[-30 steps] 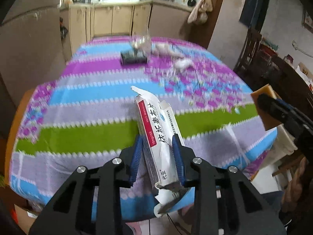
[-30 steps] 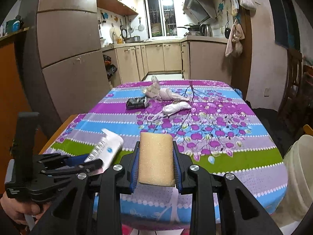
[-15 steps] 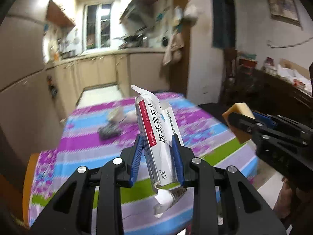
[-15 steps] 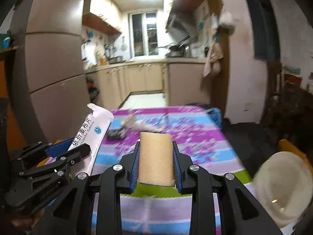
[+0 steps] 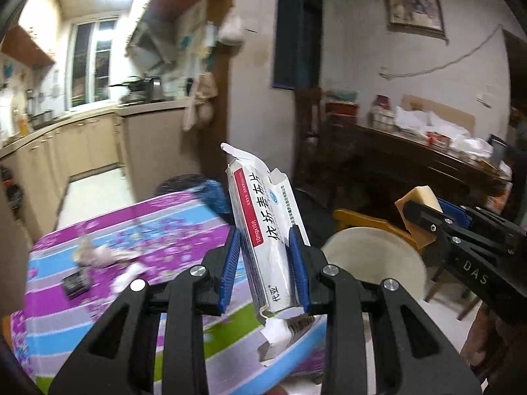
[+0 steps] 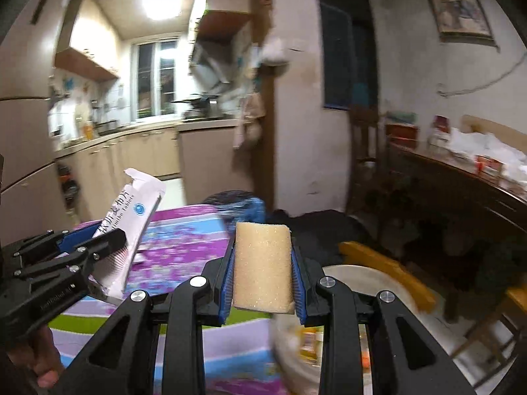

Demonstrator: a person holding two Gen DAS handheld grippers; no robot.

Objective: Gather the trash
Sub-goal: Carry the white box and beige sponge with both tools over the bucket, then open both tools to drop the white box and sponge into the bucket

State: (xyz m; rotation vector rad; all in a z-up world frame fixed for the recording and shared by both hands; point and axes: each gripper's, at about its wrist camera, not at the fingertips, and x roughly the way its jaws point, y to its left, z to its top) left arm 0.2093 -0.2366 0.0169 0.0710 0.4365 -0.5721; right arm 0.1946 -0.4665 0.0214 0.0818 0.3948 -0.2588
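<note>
Sponge [image 6: 262, 266] clamped right; carton [image 5: 266, 237] clamped left.

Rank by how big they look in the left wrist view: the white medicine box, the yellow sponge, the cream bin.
1. cream bin
2. white medicine box, though it is nearest the camera, so true size is unsure
3. yellow sponge, partly hidden by the right gripper

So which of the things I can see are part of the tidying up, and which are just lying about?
Part of the job:
- torn medicine box clamped in the left gripper
- sponge clamped in the right gripper
- pale bin beside the table
- crumpled scraps on the tablecloth

Just lying about:
- framed picture
- cluttered sideboard
- kitchen cabinets
</note>
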